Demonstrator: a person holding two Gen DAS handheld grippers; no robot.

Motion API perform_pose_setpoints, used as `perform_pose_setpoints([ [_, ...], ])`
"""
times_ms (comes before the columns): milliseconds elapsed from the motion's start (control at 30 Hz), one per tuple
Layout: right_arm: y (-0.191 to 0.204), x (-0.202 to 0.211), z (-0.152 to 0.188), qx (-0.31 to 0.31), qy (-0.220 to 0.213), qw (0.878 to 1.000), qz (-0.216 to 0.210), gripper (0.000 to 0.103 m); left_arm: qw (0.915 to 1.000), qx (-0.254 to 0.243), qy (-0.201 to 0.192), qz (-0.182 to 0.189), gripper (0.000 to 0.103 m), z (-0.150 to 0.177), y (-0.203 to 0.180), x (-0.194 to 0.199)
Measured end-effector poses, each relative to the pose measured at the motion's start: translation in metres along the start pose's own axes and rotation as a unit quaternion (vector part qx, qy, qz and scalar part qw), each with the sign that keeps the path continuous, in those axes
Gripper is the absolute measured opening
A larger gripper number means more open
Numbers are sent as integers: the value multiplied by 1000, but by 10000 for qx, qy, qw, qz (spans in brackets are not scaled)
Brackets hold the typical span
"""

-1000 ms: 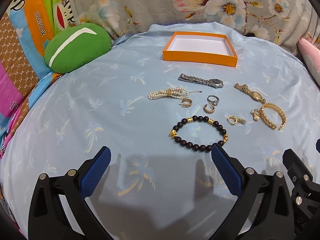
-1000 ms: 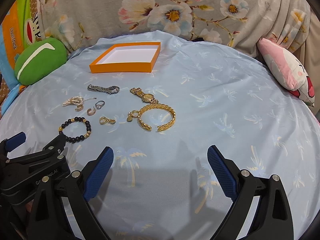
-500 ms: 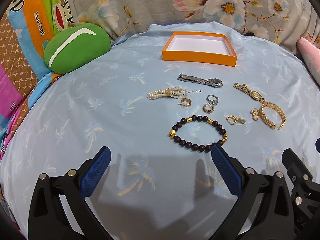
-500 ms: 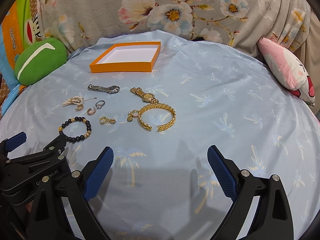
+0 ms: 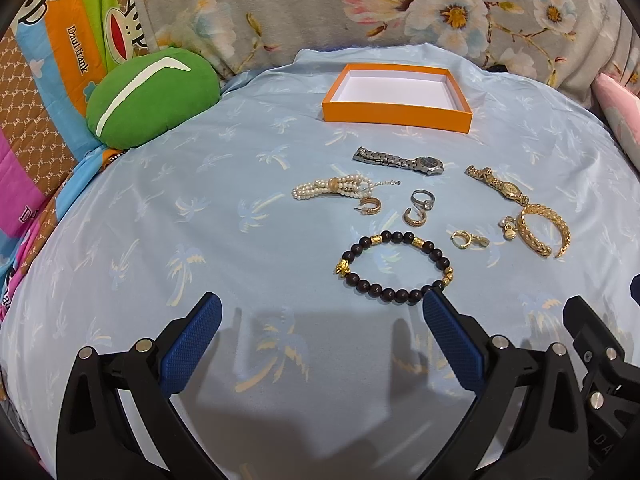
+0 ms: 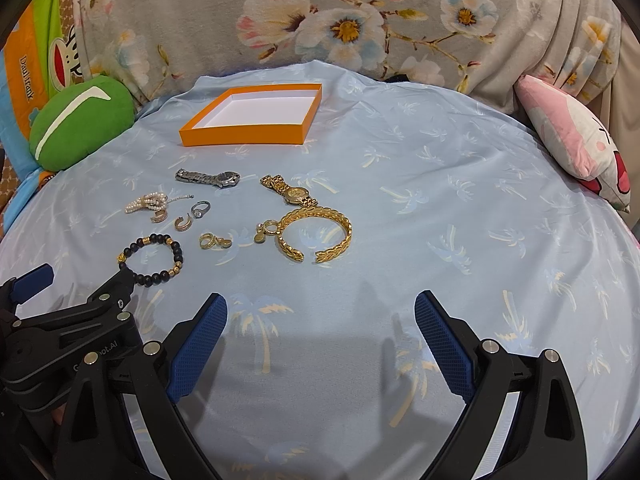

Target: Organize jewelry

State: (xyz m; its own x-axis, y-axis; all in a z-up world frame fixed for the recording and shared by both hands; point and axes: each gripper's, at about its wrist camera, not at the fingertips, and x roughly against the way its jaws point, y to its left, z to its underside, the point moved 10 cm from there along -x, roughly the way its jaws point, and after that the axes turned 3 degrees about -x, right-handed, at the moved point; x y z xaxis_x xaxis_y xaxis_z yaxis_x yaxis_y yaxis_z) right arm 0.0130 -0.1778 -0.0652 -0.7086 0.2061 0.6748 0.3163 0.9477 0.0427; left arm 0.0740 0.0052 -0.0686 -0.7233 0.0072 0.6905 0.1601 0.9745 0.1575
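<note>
Hovering with fingers spread and empty, the left gripper [image 5: 320,336] and right gripper [image 6: 320,336] face the jewelry [image 5: 420,208], scattered just before the empty orange box [image 5: 396,114], probably its destination.

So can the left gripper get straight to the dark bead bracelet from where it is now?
Probably yes: the left gripper is open, and the dark bead bracelet lies flat just ahead of its right finger, with only bare cloth between.

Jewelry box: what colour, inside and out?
Box: orange outside, white inside; clearest in the left wrist view.
</note>
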Motion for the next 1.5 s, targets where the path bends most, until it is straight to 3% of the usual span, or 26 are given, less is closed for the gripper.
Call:
perform_pose_setpoints([
  [1233, 0, -1, -1, -12, 5, 10000, -11, 93, 10000, 16, -25, -2, 98, -1, -3, 0],
  [1500, 1, -9, 4, -65, 165, 9997, -189, 93, 9997, 160, -105, 119, 98, -6, -4, 3],
])
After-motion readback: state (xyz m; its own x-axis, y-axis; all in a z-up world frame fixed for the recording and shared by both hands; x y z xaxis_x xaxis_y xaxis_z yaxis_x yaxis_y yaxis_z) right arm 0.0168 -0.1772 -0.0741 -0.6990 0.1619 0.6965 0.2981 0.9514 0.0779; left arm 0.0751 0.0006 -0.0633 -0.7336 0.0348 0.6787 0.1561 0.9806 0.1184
